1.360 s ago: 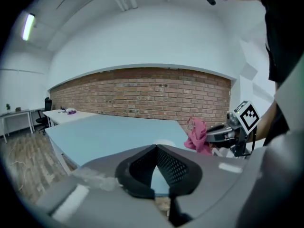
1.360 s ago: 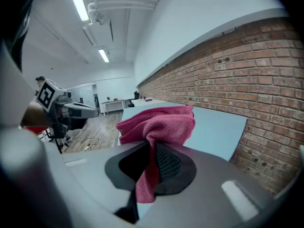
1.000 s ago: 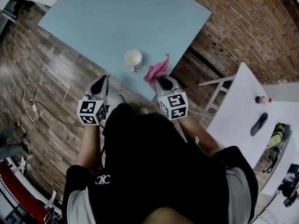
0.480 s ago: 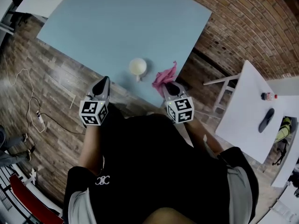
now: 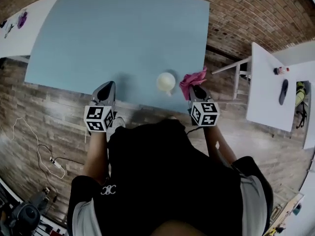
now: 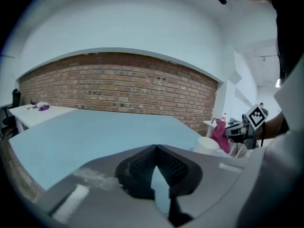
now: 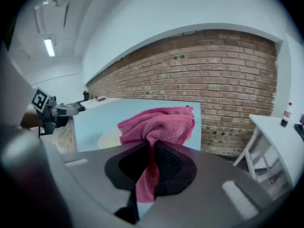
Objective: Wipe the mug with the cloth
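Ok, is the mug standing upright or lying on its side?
Upright: the mug shows its round open mouth from above, on the blue table.

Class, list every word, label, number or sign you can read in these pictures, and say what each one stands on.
No text here can be read for certain.
Emblem, small and white, on the black shirt: too blurred to read.
Cubes on the left gripper and the right gripper: square marker patterns, no words.
Label on the bottle on the white table: too small to read.
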The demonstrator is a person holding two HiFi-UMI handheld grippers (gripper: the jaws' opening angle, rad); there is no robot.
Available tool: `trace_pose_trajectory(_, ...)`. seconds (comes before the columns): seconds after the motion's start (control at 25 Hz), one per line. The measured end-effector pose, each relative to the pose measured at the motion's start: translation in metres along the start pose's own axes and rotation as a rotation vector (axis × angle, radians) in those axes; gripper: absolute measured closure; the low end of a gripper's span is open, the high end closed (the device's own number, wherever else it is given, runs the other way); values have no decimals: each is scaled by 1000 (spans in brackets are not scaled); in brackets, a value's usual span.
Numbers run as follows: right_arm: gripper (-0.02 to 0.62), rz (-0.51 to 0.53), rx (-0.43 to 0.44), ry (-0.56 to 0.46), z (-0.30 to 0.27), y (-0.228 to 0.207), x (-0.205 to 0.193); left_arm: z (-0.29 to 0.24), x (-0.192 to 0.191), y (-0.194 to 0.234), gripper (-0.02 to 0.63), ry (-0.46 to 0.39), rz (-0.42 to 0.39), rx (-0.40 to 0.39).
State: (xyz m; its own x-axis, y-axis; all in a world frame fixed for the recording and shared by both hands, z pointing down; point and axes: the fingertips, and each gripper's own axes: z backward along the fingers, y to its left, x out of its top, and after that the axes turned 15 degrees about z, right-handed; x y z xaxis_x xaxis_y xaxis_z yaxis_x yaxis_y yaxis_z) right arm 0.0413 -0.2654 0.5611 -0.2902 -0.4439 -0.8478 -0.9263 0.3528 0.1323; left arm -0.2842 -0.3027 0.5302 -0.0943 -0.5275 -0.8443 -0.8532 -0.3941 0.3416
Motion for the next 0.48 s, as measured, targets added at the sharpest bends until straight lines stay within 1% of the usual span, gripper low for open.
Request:
trace_pose_trajectory(0.16,558,-123,-230,31,24,8,-1,-3,14,28,606,43,-75,-144)
trace_pose_trajectory(0.28,558,-223,-370,37,47,35,-4,-4,17,42,606,88,-105,-257)
trace_pose_trajectory(0.36,558,-262,-439,39,59,58,-5,-6,14,47,606,131,-118,-333)
trace_pose_trajectory(0.48,558,-326,-496,20,68,93,-5,-6,9,50,606,183,-161,-419)
